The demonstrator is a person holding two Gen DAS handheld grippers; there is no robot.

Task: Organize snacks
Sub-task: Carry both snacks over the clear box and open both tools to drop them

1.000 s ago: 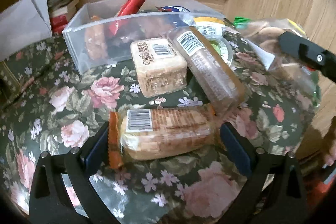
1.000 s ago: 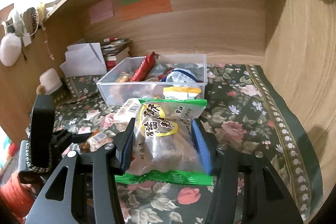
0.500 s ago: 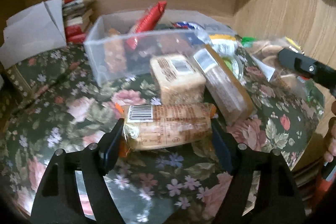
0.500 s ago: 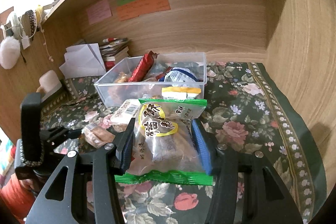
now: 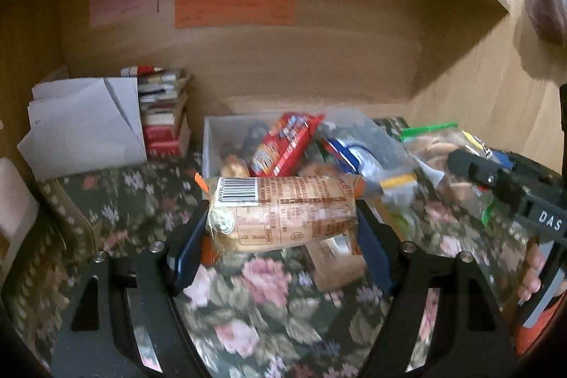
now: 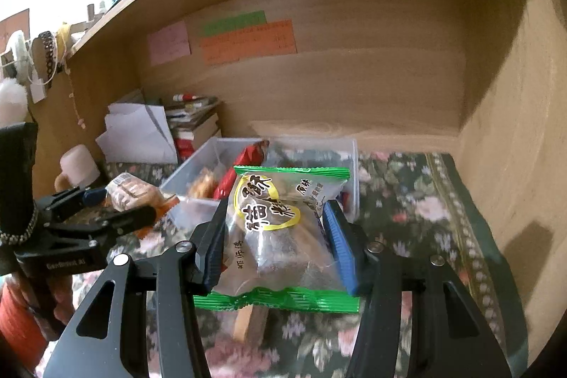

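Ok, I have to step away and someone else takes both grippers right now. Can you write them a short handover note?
Left gripper: its jaws have just closed on the barcoded biscuit pack, held crosswise and lifted off the floral cloth.
Right gripper: shut on the green-edged snack bag, held in the air in front of the clear bin.
Done: the bin already holds several snacks, among them a red packet.
Left: both held packs probably go into the bin next; at least one more wrapped pack lies on the cloth under the left gripper.
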